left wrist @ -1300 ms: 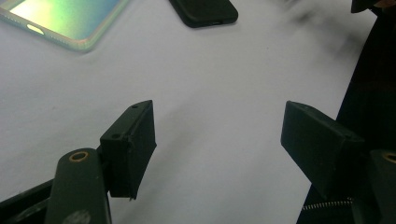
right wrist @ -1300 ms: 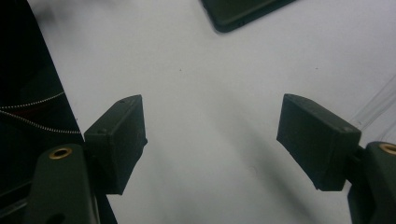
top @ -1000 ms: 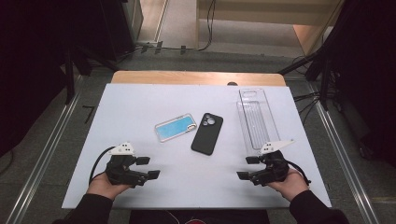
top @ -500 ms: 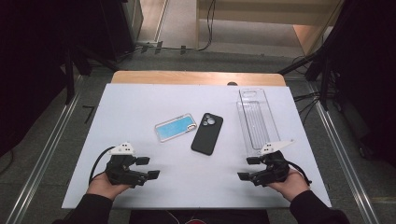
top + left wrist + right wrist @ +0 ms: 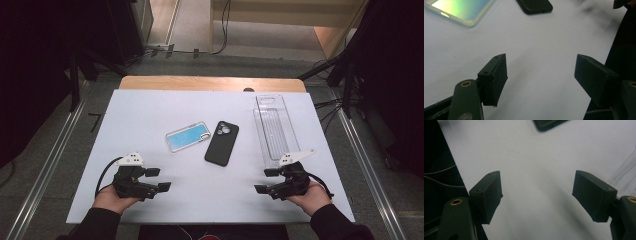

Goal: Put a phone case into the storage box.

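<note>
Both spread, empty: left hand-held gripper point(image 5: 159, 179) and right hand-held gripper point(image 5: 263, 181) near bench point(image 5: 150, 115) front edge. Reach squarely toward black phone case point(image 5: 221, 143) mid-bench; pinch long edges.

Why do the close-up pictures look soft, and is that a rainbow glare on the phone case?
Left gripper view: the iridescent case glows green-yellow, and the far edge blurs. Right gripper view: the jaws cast soft shadows on the white table. High view: evenly lit table, dark surroundings.
</note>
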`<state>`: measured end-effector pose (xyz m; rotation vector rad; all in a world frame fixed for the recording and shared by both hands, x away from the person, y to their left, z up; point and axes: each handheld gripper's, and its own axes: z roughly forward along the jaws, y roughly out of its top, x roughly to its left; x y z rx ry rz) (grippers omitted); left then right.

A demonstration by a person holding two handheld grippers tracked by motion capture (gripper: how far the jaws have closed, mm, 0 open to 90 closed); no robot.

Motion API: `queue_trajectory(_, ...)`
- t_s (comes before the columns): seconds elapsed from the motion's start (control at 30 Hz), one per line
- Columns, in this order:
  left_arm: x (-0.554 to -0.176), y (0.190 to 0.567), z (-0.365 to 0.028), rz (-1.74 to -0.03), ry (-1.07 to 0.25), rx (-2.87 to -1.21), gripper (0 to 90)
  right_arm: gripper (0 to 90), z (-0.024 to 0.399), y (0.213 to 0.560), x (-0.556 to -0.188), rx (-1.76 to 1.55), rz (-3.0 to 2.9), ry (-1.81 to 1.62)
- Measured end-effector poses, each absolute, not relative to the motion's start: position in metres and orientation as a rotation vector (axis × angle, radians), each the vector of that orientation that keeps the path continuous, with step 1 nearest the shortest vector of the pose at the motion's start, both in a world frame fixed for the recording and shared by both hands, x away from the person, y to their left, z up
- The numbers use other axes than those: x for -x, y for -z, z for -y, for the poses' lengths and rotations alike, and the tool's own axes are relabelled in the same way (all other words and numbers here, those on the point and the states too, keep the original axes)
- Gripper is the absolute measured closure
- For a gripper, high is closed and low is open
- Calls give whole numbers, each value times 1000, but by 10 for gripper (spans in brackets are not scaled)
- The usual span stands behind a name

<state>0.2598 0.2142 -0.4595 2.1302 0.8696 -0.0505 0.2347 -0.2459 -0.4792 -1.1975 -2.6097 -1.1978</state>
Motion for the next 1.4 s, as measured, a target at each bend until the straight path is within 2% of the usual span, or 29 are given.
queue_trajectory(0.5, -260, 458, -214, -874, 41, -2122, 271, 217, 246, 479, -234, 1200, 2610, 1187)
queue_trajectory(0.83, -267, 450, -214, -929, -10, -2076, 269, 217, 246, 480, -234, 1197, 2618, 1184)
queue_trajectory(0.93, -271, 447, -212, -958, -9, -2070, 225, 217, 246, 480, -234, 1203, 2616, 1176)
queue_trajectory(1.4, -298, 436, -196, -882, -6, -2133, 224, 215, 245, 480, -234, 1181, 2615, 1174)
